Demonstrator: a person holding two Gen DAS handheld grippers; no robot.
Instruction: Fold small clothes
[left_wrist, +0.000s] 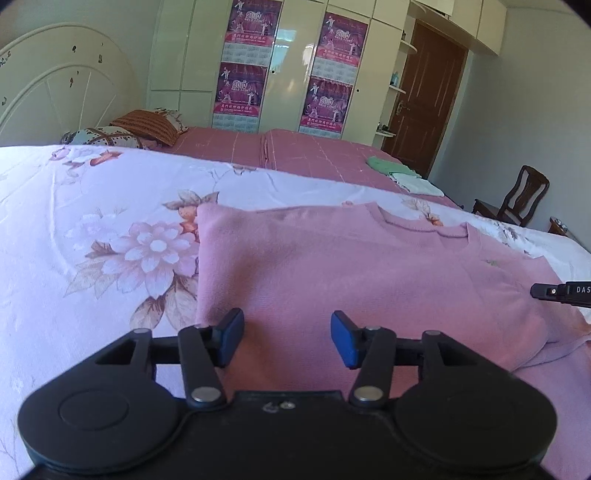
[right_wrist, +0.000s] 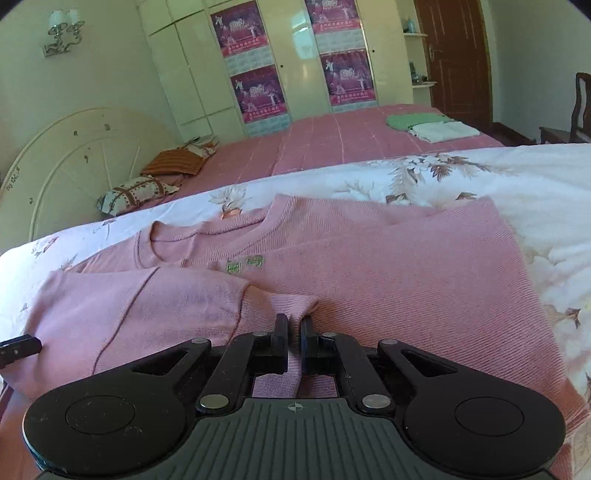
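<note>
A pink knitted sweater (left_wrist: 369, 266) lies spread flat on a white quilt printed with pink and brown flowers (left_wrist: 110, 221), its round neckline on the far side. A small green embroidered mark (right_wrist: 244, 264) sits on its chest; the letters on it are too small to read.

The left gripper (left_wrist: 287, 338) hovers over the sweater's near hem with its blue-padded jaws apart and nothing between them. The right gripper (right_wrist: 294, 341) has its black jaws pinched together on a fold of the sweater's near edge, the pink knit bunched up between the pads. In the left wrist view, the right gripper's tip enters from the right edge bearing the white letters "DAS", cut off by the frame.

Beyond the quilt stretches a pink checked bedspread (left_wrist: 295, 151) with a green folded cloth (right_wrist: 413, 120) and a white folded cloth (right_wrist: 443, 131) at its far right. Purple calendar posters (left_wrist: 245, 48) on the cream wardrobe doors (left_wrist: 291, 66) show "2010".
</note>
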